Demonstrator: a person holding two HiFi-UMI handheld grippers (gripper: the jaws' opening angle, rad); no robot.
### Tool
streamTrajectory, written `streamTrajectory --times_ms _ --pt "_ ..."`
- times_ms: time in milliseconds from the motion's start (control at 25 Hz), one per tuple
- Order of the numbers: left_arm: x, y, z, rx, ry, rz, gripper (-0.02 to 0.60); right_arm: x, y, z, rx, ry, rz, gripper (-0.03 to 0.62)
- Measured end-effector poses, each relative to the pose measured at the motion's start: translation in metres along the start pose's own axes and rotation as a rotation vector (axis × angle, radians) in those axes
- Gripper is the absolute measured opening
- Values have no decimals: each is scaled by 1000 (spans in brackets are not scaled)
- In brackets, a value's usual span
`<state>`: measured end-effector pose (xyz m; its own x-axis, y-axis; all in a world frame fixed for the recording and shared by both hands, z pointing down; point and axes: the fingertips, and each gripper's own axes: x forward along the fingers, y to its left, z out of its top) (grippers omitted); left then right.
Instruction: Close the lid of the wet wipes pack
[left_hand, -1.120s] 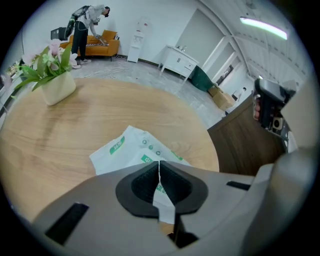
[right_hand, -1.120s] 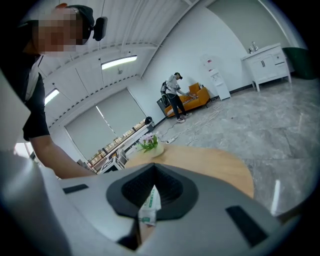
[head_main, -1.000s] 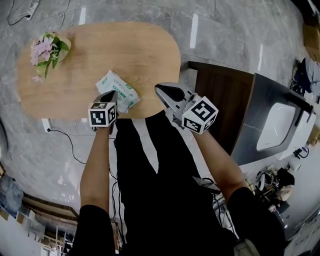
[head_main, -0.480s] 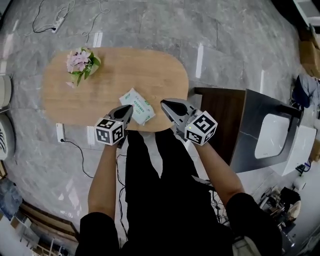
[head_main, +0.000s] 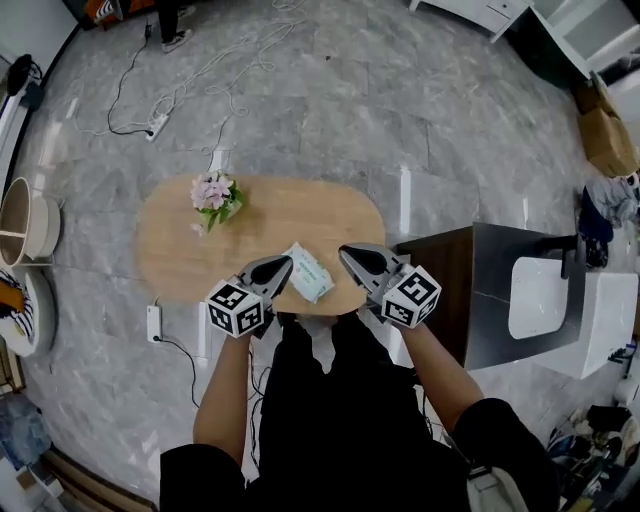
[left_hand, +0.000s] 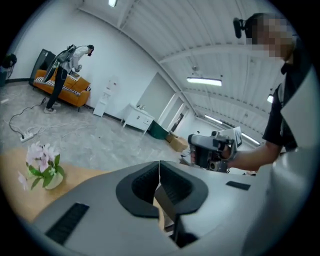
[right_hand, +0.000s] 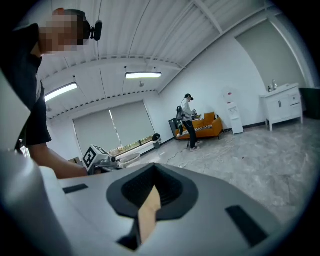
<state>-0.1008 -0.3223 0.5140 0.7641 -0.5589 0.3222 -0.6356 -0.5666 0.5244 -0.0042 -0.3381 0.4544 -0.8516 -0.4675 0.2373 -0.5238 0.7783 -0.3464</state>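
Drawn back off the wet wipes pack (head_main: 308, 272) since a second ago: left gripper (head_main: 274, 268), now just beside its left end. Lying flat at the near edge of the table (head_main: 280, 215), between that and the right gripper (head_main: 356, 260), slightly apart from the latter. Both pairs of jaws pressed together, gripping nothing. Flowers (head_main: 214, 195) well apart, at the far left.
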Motion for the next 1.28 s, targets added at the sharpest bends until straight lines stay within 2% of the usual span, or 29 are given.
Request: streamTrajectory --times_ms 200,400,520,760,960,1280 --pt "-39 -39 57 91 -101 -60 17 -16 28 53 -79 -66 -32 9" --pt "-78 -69 97 188 -193 -111 17 -40 56 96 -153 -156 -66 9" --pt "-101 -79 115 208 -261 -149 17 -50 70 111 -182 -194 -81 10" --pt "-136 -88 119 201 -347 -156 17 -73 91 103 -167 -208 -117 9" --pt "-145 -90 105 156 -372 -156 17 -90 100 91 -157 -193 -124 9" --pt "-156 -128 91 150 -381 -147 17 -112 122 85 -166 -209 -59 9"
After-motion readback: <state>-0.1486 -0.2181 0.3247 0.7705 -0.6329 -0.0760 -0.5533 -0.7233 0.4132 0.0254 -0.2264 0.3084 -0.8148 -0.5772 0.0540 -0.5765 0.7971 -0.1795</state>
